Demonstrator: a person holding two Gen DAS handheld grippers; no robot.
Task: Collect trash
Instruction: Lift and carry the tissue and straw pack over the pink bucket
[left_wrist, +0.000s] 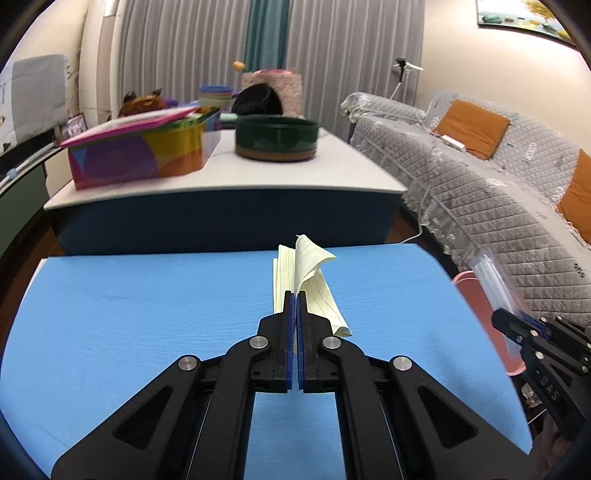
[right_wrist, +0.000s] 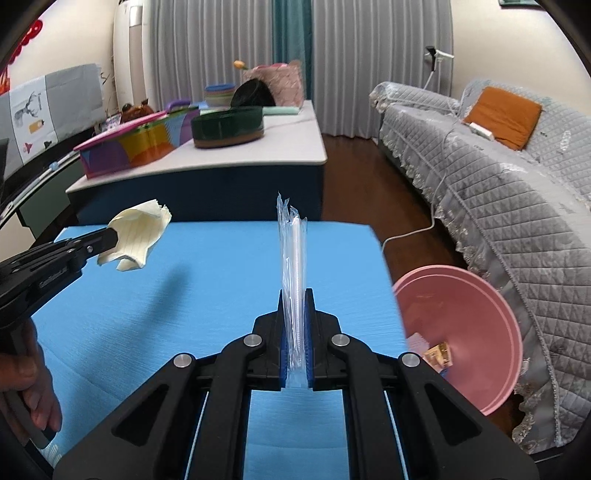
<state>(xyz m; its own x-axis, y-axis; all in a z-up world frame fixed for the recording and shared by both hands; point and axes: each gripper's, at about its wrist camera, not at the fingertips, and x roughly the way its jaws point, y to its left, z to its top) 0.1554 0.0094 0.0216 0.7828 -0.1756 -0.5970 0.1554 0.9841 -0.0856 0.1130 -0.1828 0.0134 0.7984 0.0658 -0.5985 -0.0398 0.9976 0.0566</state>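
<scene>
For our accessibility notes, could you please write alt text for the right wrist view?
The right gripper is shut on a clear wrapper above a blue mat. At left, the left gripper holds crumpled yellow paper; a pink bin sits at right beside a grey sofa.

Crumpled yellow lined paper (left_wrist: 314, 280) and clear plastic wrapper (right_wrist: 293, 280), both lifted off table.

L gripper (left_wrist: 295, 295) clamped tight; R gripper (right_wrist: 295, 295) nearly closed, both angled down; hand (right_wrist: 26, 387) on handle.
</scene>
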